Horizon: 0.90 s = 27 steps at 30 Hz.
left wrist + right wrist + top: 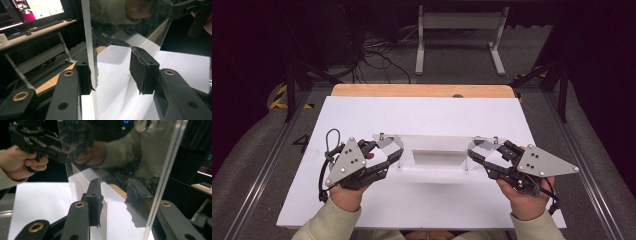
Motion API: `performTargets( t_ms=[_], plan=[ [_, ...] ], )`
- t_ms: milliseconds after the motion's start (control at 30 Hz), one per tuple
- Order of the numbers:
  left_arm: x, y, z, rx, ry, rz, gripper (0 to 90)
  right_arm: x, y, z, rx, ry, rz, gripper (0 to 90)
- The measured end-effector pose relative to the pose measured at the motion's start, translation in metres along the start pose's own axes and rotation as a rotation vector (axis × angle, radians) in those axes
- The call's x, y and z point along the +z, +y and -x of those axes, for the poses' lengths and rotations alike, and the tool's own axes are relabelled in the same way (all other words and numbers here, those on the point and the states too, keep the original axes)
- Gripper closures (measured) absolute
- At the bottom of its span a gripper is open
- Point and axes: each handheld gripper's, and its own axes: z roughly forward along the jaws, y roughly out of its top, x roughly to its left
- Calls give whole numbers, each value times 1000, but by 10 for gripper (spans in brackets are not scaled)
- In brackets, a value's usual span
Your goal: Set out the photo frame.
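Note:
A clear plastic panel [437,145] stands upright across the middle of the white table top [422,115], with a small bolt near each upper corner. My left gripper [389,147] is open at the panel's left end, one jaw on each side of the sheet. In the left gripper view the panel [112,30] runs between the jaws of the left gripper [113,72], its edge against the left pad [83,75]. My right gripper [479,150] is open astride the right end. Through the panel [120,157] the far pad [136,192] of the right gripper [115,195] shows dimly.
A wooden strip [422,90] borders the table's far edge. Beyond it on the floor stand a white metal frame [459,30] and loose cables [377,55]. A desk with a keyboard [45,25] lies off to one side. Bare white surface lies in front of and behind the panel.

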Motion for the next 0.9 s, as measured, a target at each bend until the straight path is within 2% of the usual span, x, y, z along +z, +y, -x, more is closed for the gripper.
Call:
performTargets(
  t_ms=[300,400,500,633,767,833,900],
  plan=[
    [-5,7,4,-45,-27,-6,578,-5,4,0,27,-3,18,617],
    [-7,9,4,-56,-46,-2,590,-8,7,1,59,11,24,617],
    [-7,9,4,-60,-46,-6,591,-8,7,2,70,18,30,617],
    [-6,8,2,-58,-42,3,588,-6,6,4,78,20,41,607],
    [-1,3,-1,-60,-19,28,568,-1,3,6,85,2,56,586],
    [1,1,-2,-55,-3,19,561,2,0,8,84,-5,59,579],
    [4,-4,-4,-68,9,11,529,5,-6,11,104,-6,45,563]
  ],
)
